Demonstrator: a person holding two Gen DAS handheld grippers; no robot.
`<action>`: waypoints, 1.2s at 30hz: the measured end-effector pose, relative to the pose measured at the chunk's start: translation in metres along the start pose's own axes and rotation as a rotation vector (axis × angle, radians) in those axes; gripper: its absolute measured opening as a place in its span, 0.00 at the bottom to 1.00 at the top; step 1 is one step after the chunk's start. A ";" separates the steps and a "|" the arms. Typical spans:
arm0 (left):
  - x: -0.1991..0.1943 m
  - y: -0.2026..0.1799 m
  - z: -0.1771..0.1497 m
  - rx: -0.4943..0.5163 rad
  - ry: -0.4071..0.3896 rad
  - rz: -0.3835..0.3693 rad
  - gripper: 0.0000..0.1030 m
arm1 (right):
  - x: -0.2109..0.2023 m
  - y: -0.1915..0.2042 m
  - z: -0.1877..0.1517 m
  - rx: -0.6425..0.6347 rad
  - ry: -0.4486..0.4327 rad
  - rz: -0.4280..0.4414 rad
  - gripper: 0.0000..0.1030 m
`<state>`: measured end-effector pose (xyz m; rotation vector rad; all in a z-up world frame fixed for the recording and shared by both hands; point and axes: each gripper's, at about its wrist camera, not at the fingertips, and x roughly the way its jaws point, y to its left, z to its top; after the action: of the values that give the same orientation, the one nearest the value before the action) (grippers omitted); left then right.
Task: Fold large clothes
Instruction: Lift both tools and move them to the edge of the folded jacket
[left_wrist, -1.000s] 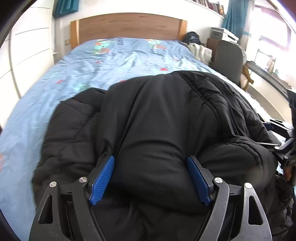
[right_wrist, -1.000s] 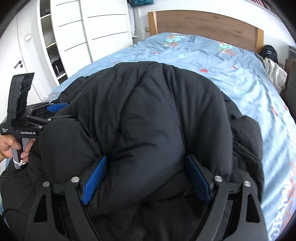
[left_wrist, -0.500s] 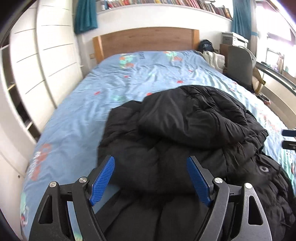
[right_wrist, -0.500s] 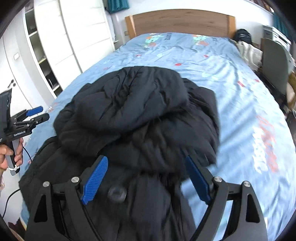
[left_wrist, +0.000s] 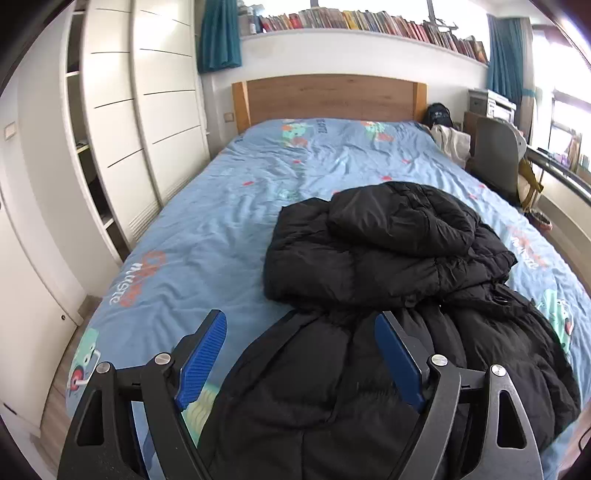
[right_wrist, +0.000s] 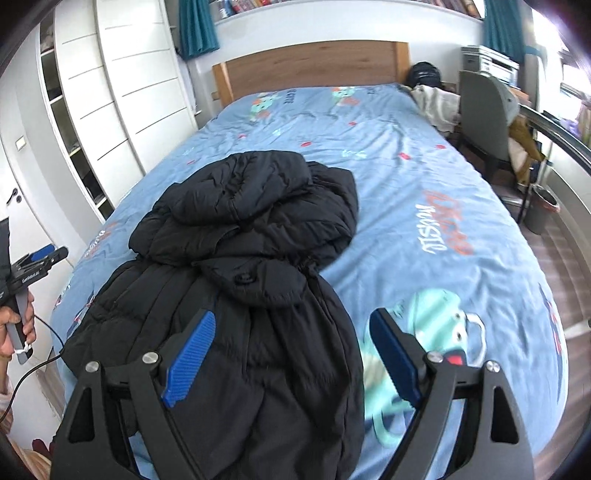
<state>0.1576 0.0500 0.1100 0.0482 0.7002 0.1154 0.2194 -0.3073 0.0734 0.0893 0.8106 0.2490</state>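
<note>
A puffy black quilted coat (left_wrist: 388, 258) is lying on a blue printed bedspread (left_wrist: 229, 221), its upper part doubled down over the long body — likely a first fold to shorten it. The left gripper (left_wrist: 301, 356) and right gripper (right_wrist: 291, 356) are hovering above the near end, blue ribbed pads spread wide, holding nothing — apparently clearing the soft, bulky fabric.

the black jacket's (left_wrist: 388, 258) near hem runs under the left gripper (left_wrist: 301, 356) and off the bottom edge; its sleeves are folded out of sight; in the right wrist view the hand (right_wrist: 13, 328) gripping the left gripper's handle is cut by the left edge; the book spines (left_wrist: 369, 22) on the shelf are too small to read.
</note>
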 end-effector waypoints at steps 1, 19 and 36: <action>-0.007 0.003 -0.003 -0.004 -0.007 0.002 0.80 | -0.008 0.000 -0.005 0.008 -0.009 -0.005 0.83; -0.066 0.051 -0.052 -0.079 -0.046 0.024 0.87 | -0.073 0.004 -0.069 0.122 -0.052 -0.060 0.85; -0.055 0.098 -0.109 -0.134 0.060 0.093 0.91 | -0.091 -0.016 -0.102 0.236 -0.047 -0.113 0.90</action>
<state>0.0364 0.1411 0.0702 -0.0512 0.7485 0.2531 0.0885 -0.3479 0.0648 0.2698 0.7926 0.0439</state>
